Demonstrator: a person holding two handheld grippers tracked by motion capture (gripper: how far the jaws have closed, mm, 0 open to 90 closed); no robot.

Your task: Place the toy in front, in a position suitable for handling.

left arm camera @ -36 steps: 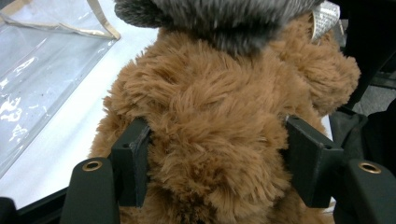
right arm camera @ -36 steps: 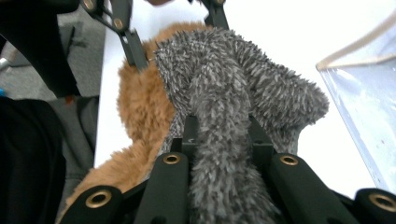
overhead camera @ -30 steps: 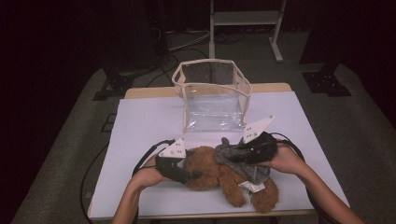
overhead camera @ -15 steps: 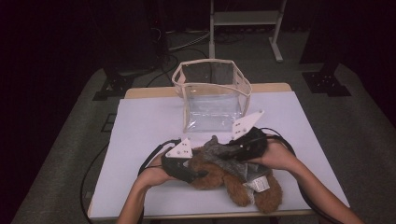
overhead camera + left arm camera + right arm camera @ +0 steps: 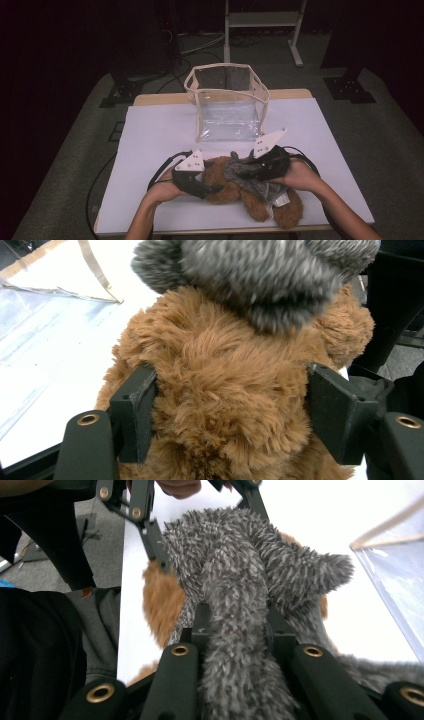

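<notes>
From above, your left gripper (image 5: pixel 212 189) and right gripper (image 5: pixel 250 172) meet over the plush toys, short of the clear bag (image 5: pixel 227 102). Left gripper view: the brown bear (image 5: pixel 225 405) sits between your fingers, which have just been opening, so it may slip. Right gripper view: your fingers pinch the grey toy (image 5: pixel 235 630); pulling could drag both.

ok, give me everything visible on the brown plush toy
The brown plush toy is a shaggy, tan-brown soft toy with rounded limbs, lying at the near edge of the white table in front of the clear bag. A grey furry piece drapes over its top. A white tag shows near its lower legs. The left tool brackets its body, fur bulging between the jaws, which have just been opening. The right tool clamps the grey piece.
</notes>
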